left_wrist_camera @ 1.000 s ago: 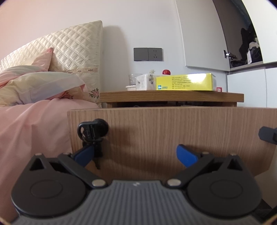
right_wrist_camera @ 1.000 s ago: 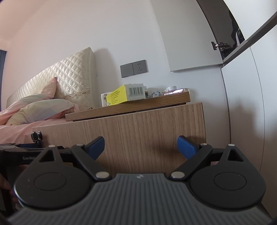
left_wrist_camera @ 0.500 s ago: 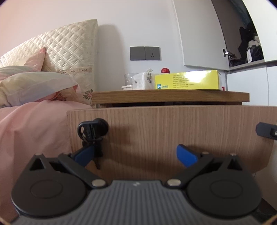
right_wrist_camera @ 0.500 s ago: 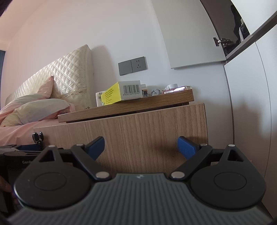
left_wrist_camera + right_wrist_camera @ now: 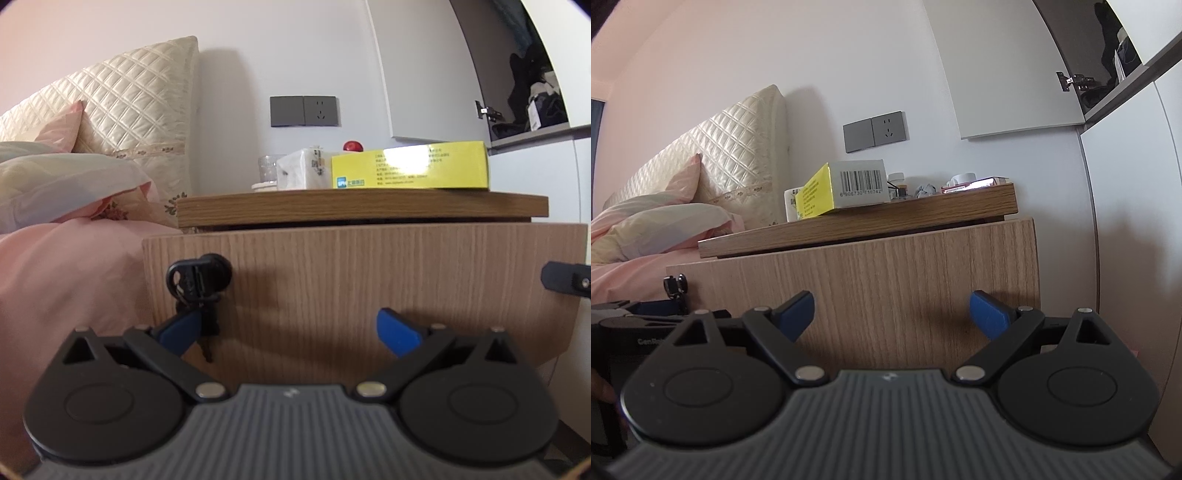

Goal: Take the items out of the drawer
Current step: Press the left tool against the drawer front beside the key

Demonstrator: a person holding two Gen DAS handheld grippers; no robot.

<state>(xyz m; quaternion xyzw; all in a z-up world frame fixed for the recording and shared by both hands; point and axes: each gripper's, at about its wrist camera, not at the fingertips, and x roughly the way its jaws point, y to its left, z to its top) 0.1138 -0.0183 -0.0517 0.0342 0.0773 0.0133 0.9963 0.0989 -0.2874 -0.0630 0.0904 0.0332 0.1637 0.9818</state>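
Both the left gripper and right gripper hovered with jaws spread wide and empty before the light oak-veneer drawer front, where its dangling black key bunch could probably snag a blue fingertip.

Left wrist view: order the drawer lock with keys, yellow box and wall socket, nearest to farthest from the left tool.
1. Drawer lock with keys, on the drawer front, by the left tool.
2. Yellow box, on the nightstand top.
3. Wall socket, behind on the wall.
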